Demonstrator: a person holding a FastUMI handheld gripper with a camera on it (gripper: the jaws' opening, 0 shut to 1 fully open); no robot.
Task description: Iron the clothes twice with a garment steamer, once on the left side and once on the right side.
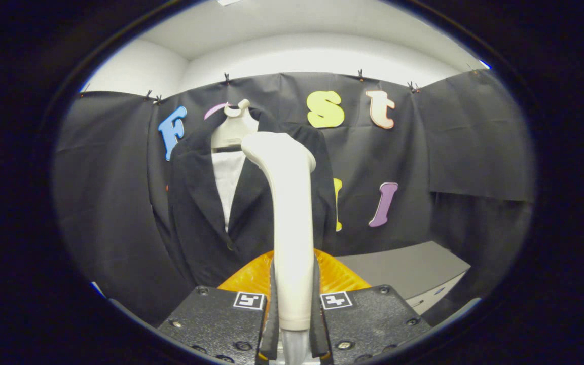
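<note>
Currently garment steamer [292, 223] being held upright by gripper [293, 314]; handle being clamped btwn both fingers, jaws narrowed tight on it, pads pressed each side. Steamer head being pointed up at 12 o'clock, tilted slightly toward 11. Dark jacket [198, 223] w/ white shirt [227, 185] being displayed on mannequin bust [233, 129] beyond fingers, at approx 11 o'clock from steamer, partly being covered by steamer head. Orange ribbed object [337, 276] lying just behind handle. Grey table [413, 268] at 2 o'clock.
</note>
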